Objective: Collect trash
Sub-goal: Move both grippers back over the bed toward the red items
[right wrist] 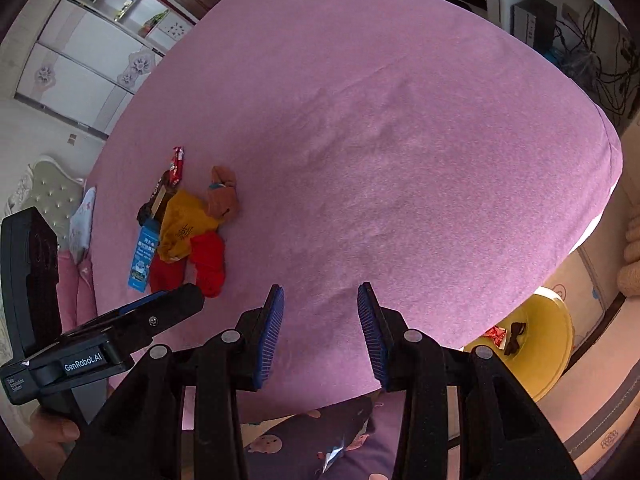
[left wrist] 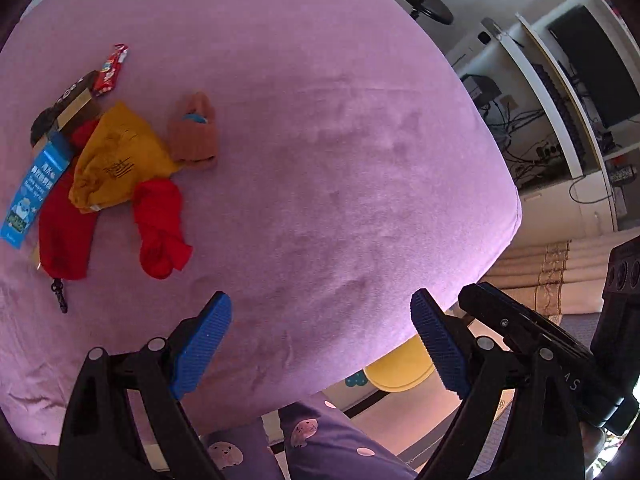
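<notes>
Both grippers held side by side, angled steeply downward, empty.
Left gripper (left wrist: 320, 344): blue pads (left wrist: 202, 344) spread wide. Right gripper (right wrist: 320, 334): jaws partly apart, nothing between them. Patterned trouser legs (left wrist: 320, 440) visible below.

Right gripper (right wrist: 320, 332) hangs over the pink bed (right wrist: 380, 140), fingers (right wrist: 272, 332) apart, nothing between them. Left of it lies a pile: red wrapper (right wrist: 177, 165), blue packet (right wrist: 141, 258), yellow cloth (right wrist: 182, 232). Yellow bin (right wrist: 548, 344) at lower right holds scraps.
</notes>
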### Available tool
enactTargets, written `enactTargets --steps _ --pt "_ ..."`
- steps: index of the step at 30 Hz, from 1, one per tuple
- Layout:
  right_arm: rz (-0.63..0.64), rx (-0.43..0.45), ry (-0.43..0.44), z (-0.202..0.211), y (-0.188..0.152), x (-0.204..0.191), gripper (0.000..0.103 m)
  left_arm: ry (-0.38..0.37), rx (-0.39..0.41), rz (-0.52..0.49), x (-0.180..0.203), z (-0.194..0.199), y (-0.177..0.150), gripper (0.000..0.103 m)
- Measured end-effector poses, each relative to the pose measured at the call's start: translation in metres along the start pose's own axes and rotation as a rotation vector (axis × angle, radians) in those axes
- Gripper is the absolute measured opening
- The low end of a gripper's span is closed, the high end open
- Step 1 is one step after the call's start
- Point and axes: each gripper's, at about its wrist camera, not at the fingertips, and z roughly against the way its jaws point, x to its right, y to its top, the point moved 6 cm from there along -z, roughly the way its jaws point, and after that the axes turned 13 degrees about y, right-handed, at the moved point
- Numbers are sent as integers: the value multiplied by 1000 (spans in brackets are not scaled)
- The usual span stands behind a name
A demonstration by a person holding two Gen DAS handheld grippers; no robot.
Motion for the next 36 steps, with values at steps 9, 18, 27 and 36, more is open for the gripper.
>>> enactTargets --steps 9,18,27,36 --pt "190 -142 24 -79 -4 -85 39 63 8 211 -120 -8 -2 91" --pt "150 -185 -7 -154 -15 -116 40 79 -42 255 -206 -34 2 91" --pt "138 -203 -91 -218 -5 -121 50 82 -90 325 -272 -64 -2 91" --pt "114 -264 -171 -259 0 -109 41 62 -138 342 -295 -86 0 91"
